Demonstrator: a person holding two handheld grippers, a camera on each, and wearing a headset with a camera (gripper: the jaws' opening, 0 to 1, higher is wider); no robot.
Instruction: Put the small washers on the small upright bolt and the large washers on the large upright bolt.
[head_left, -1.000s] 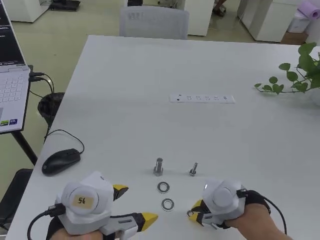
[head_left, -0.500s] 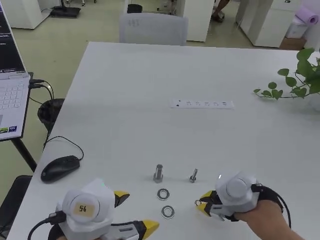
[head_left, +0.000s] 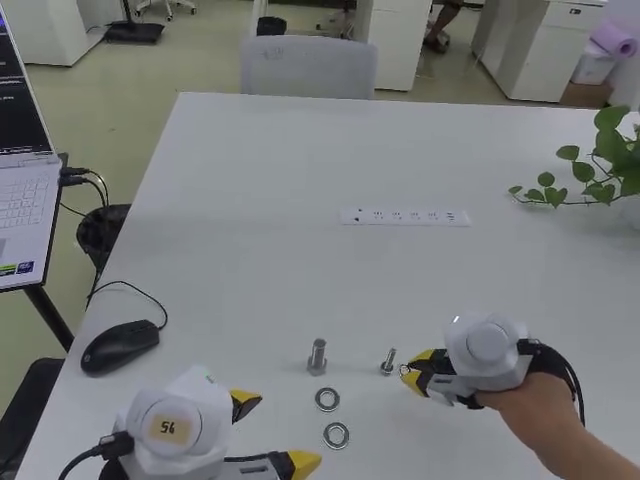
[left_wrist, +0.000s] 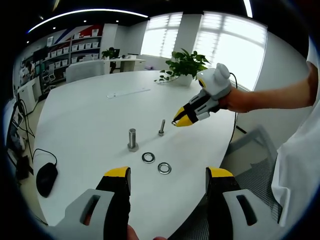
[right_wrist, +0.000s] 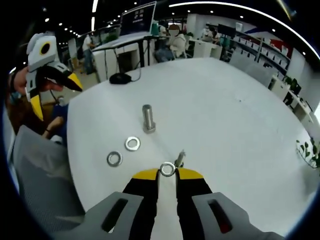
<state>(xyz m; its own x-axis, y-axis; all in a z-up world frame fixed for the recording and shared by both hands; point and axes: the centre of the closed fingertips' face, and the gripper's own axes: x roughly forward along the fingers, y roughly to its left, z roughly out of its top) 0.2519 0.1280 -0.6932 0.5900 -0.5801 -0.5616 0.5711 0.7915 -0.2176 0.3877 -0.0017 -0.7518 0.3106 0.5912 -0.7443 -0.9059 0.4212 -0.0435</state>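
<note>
I am bringing my right tool (right_wrist: 167, 174) up to the small bolt (right_wrist: 180, 159). It is pinching a small washer (right_wrist: 167, 169) just beside the bolt's top, so I think dropping it on comes next. My left tool (left_wrist: 168, 174) is waiting wide open.

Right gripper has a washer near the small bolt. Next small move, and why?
Probably nudge the right gripper forward and a little up until its washer is centred over the small bolt, then lower it. The jaws pinch the washer just short of the bolt, not yet over its top.
</note>
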